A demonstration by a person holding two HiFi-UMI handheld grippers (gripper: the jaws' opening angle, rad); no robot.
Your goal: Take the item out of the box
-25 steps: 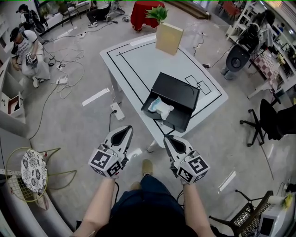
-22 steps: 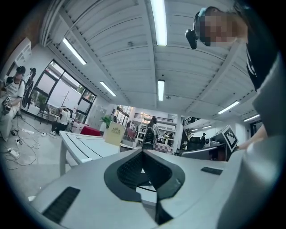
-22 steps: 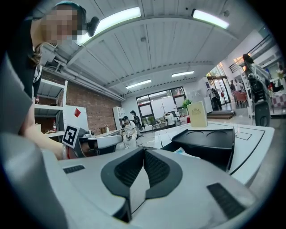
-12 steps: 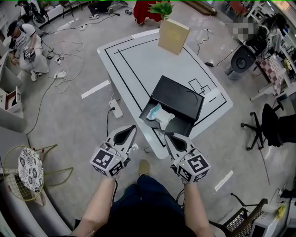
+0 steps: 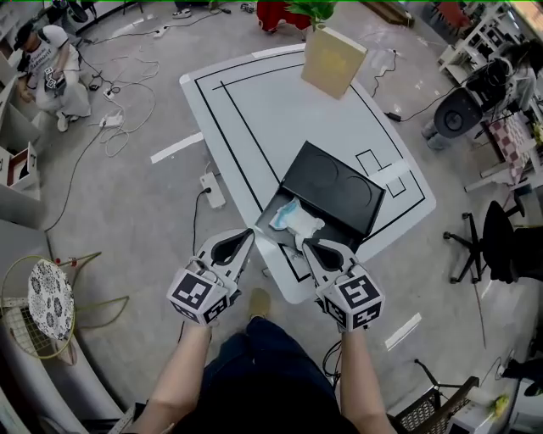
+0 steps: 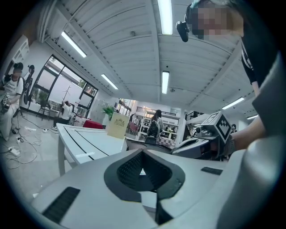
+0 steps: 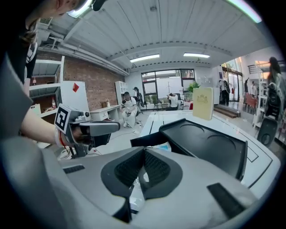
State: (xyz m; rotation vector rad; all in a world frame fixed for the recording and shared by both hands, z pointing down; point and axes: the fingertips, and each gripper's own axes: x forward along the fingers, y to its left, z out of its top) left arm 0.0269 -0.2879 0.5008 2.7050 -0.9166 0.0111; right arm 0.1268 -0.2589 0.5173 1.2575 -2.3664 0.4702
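Observation:
A black box (image 5: 333, 188) lies open at the near end of the white table (image 5: 271, 119), its lid (image 7: 206, 143) tipped back. Inside the front part rests the item, a pale blue and white packet (image 5: 297, 221) (image 7: 163, 146). My left gripper (image 5: 241, 243) hovers just short of the table's near corner, left of the box, jaws shut and empty. My right gripper (image 5: 310, 249) hangs at the box's front edge, just below the packet, also shut on nothing. The left gripper view shows its own shut tip (image 6: 142, 155) and the right gripper (image 6: 203, 138) beside it.
A beige upright box (image 5: 333, 59) and a potted plant (image 5: 314, 10) stand at the table's far end. A power strip (image 5: 212, 191) and cables lie on the floor left of the table. A person (image 5: 47, 63) sits far left. An office chair (image 5: 501, 246) is on the right.
The view has closed in on the table. Both grippers have come forward, now right at the table's near corner and the box's front edge. Both stay shut.

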